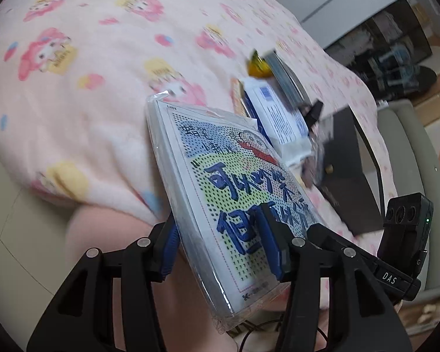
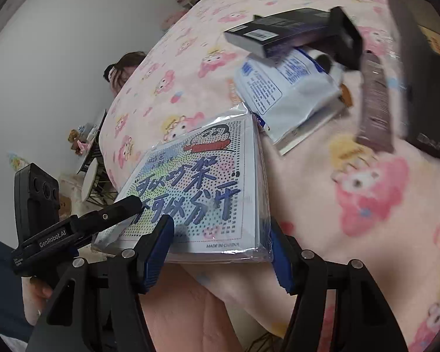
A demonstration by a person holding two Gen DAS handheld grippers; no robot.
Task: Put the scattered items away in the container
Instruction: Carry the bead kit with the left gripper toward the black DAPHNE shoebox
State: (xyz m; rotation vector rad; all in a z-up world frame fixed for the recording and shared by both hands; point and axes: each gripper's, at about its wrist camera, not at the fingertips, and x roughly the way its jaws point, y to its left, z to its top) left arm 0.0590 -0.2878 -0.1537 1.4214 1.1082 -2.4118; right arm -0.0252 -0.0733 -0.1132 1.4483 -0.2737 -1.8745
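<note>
A flat craft kit pack (image 1: 220, 193) in a clear bag, printed with a cartoon boy and blue characters, hangs tilted over the pink cartoon-print blanket (image 1: 88, 73). My left gripper (image 1: 220, 243) is shut on it: one blue pad presses its back edge and the other lies on its printed face. In the right wrist view the same pack (image 2: 208, 187) sits between the blue pads of my right gripper (image 2: 220, 252), which is also shut on it. The left gripper's finger (image 2: 123, 205) rests on the pack's left corner. The right gripper's body (image 1: 396, 264) shows at the pack's right edge.
Beyond the pack on the blanket (image 2: 366, 199) lie a white and blue packet (image 2: 287, 94), a black barcoded box (image 2: 278, 32), a brown strip (image 2: 375, 102) and a yellow item (image 1: 258, 64). A dark box (image 2: 425, 88) stands at the right. A person's hair (image 2: 123, 70) shows past the bed's edge.
</note>
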